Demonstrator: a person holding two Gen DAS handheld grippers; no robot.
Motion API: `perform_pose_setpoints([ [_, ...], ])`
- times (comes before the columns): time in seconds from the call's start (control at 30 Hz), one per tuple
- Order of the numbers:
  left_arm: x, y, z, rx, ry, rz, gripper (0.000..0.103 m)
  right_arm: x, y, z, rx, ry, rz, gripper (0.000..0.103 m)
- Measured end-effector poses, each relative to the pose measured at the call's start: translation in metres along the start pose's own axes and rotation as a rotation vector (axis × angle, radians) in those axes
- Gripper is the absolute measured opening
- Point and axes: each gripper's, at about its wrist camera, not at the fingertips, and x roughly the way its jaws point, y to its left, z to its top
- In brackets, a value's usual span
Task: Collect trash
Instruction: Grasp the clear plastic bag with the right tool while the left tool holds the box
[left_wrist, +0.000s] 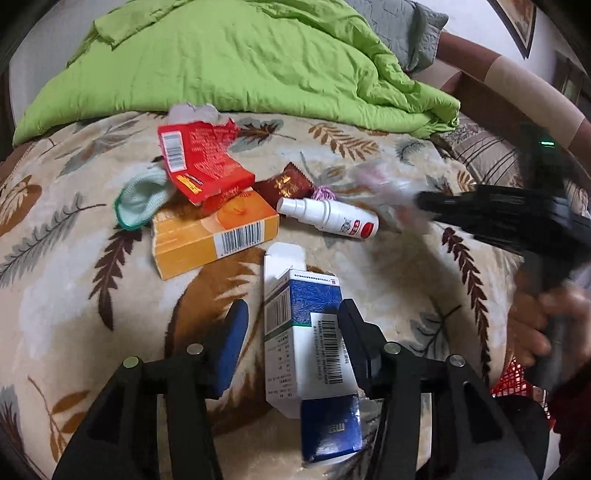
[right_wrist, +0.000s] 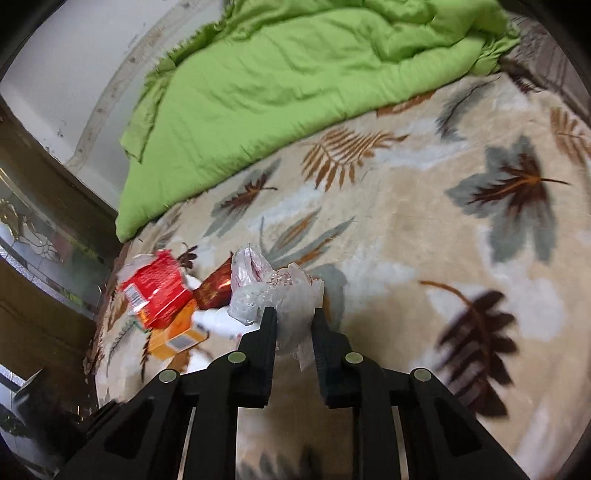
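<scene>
A blue-and-white carton (left_wrist: 295, 354) lies on the leaf-patterned blanket (left_wrist: 92, 295) between the fingers of my left gripper (left_wrist: 293, 325). The gripper is open: its blue-padded finger (left_wrist: 232, 343) stands clear of the carton, while the other sits against it. Beyond lie an orange box (left_wrist: 214, 232), a torn red box (left_wrist: 203, 162), a dark red wrapper (left_wrist: 286, 184), a white spray bottle (left_wrist: 328, 218) and a pale green cloth (left_wrist: 142, 203). My right gripper (right_wrist: 294, 314) is shut on a crumpled clear plastic bag (right_wrist: 273, 291). It appears blurred as the right gripper (left_wrist: 428, 203) in the left wrist view.
A green quilt (left_wrist: 240, 62) is heaped along the far side of the bed. A person's hand (left_wrist: 535, 321) holds the right gripper's handle, with a red mesh basket (left_wrist: 517, 380) below it. A dark wood-and-glass panel (right_wrist: 44, 229) borders the bed's left edge.
</scene>
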Motion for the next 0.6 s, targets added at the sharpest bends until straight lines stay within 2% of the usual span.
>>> perform_pose_setpoints([
  [0.2, 0.006, -0.004, -0.003, -0.016, 0.029, -0.018, 0.058, -0.045, 0.011, -0.038, 0.016, -0.039, -0.003, 0.020],
  [0.43, 0.015, -0.019, -0.006, 0.022, 0.044, -0.016, 0.058, -0.065, 0.028, -0.066, 0.001, -0.092, -0.033, 0.020],
  [0.47, 0.016, -0.020, -0.006, 0.024, 0.043, -0.008, 0.055, -0.066, 0.029, -0.066, -0.001, -0.097, -0.036, 0.020],
  [0.5, 0.017, -0.022, -0.006, 0.027, 0.042, -0.001, 0.047, -0.067, 0.028, -0.068, 0.007, -0.095, -0.040, 0.020],
  [0.57, 0.019, -0.025, -0.007, 0.039, 0.047, -0.002, 0.035, -0.070, 0.029, -0.071, 0.010, -0.107, -0.058, 0.020],
  [0.6, 0.019, -0.026, -0.007, 0.042, 0.045, -0.004, 0.033, -0.073, 0.032, -0.073, 0.002, -0.120, -0.062, 0.020],
])
